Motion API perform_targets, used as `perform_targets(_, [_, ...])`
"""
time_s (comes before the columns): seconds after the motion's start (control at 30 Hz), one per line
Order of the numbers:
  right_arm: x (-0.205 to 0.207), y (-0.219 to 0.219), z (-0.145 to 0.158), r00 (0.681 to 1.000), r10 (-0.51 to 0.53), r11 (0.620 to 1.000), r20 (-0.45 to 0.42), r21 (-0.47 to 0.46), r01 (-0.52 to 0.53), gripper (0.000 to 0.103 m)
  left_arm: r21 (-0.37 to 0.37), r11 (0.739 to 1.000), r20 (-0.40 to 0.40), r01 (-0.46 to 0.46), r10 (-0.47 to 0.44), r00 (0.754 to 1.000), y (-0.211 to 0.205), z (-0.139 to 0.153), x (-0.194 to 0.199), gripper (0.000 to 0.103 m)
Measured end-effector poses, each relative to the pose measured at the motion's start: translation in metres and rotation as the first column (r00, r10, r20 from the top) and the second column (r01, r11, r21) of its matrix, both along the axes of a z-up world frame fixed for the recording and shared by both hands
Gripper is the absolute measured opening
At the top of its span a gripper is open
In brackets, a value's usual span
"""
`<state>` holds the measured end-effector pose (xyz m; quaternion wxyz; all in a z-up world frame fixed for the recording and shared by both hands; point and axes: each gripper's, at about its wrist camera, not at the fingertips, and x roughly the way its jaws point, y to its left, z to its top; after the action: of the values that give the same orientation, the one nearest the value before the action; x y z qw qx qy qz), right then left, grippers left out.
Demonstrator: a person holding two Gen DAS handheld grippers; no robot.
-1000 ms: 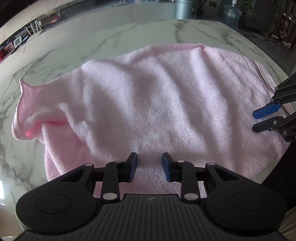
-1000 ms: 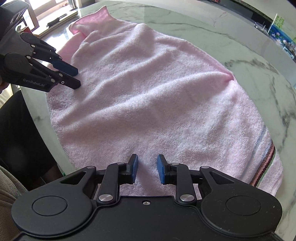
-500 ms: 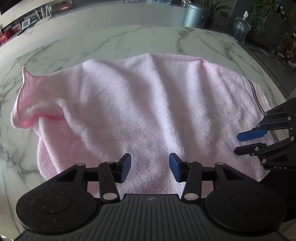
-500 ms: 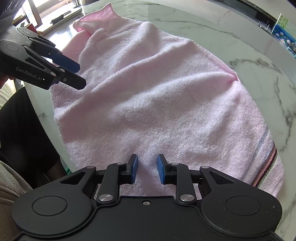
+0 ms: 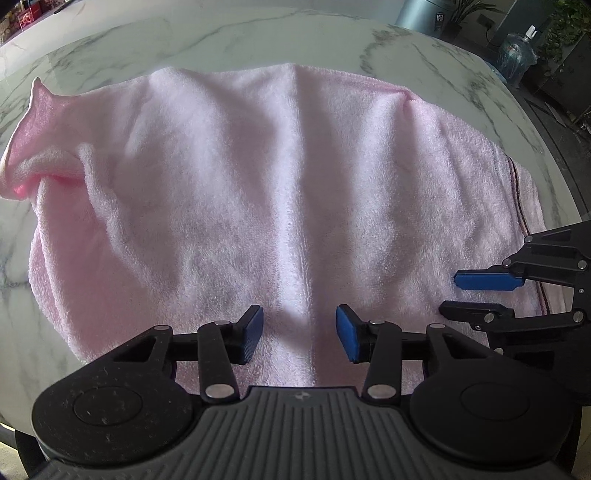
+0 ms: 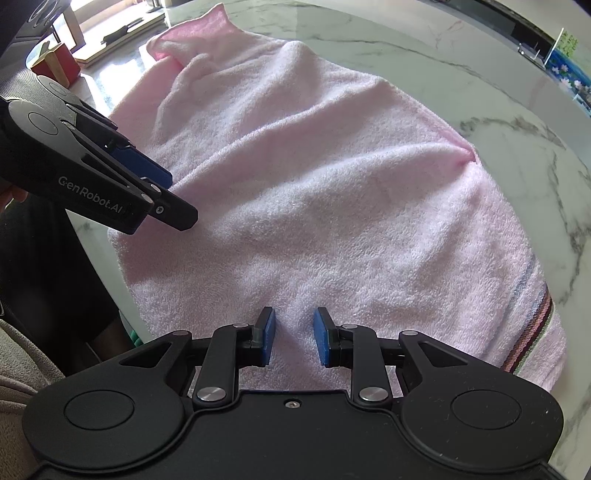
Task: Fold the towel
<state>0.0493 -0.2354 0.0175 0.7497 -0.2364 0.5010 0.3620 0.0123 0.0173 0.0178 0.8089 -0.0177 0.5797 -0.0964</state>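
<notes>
A pink towel (image 5: pixel 280 192) lies spread on the white marble table (image 5: pixel 221 40), wrinkled, with its far left corner bunched up (image 5: pixel 33 166). It also shows in the right wrist view (image 6: pixel 332 206), with a striped band at its right end (image 6: pixel 532 332). My left gripper (image 5: pixel 299 334) is open and empty above the towel's near edge. My right gripper (image 6: pixel 294 334) is open and empty above the near edge close to the striped end. Each gripper shows in the other's view: the right one (image 5: pixel 465 295), the left one (image 6: pixel 173 199).
The table's near edge runs just below both grippers. A grey bin (image 5: pixel 424 14) and a water bottle (image 5: pixel 517 55) stand beyond the far right of the table. A red box (image 6: pixel 55 62) and a board lie at the far left.
My left gripper has opened wider and moved right along the towel's near edge, closer to the right gripper. My right gripper has opened a little. The towel has not moved.
</notes>
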Motion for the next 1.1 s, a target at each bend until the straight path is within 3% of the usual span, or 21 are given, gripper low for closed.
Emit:
perform_targets(0.3, [-0.003, 0.007, 0.001, 1.0, 0.004, 1.0, -0.001, -0.011, -0.004, 0.024, 0.021, 0.999, 0.011, 0.033, -0.033, 0.999, -0.012, 0.0, -0.005, 0.025])
perform_targets(0.53, [-0.003, 0.009, 0.002, 1.0, 0.017, 1.0, -0.007, -0.017, -0.017, 0.024, 0.024, 0.999, 0.017, 0.042, -0.043, 0.999, -0.011, -0.001, -0.009, 0.007])
perform_targets(0.87, [0.001, 0.034, 0.005, 0.988, 0.138, 0.984, -0.071, -0.104, -0.144, 0.024, -0.047, 0.999, 0.024, 0.002, -0.001, 1.0, 0.004, -0.001, -0.02, 0.005])
perform_targets(1.0, [0.016, 0.045, 0.009, 0.968, 0.218, 0.961, -0.12, -0.146, -0.235, 0.024, -0.07, 0.998, 0.038, -0.003, 0.005, 0.999, 0.009, -0.003, -0.024, 0.005])
perform_targets(1.1, [0.034, 0.052, 0.021, 0.942, 0.318, 0.924, -0.103, -0.189, -0.333, 0.024, -0.063, 0.998, 0.052, 0.009, -0.006, 0.999, 0.008, -0.003, -0.026, 0.005])
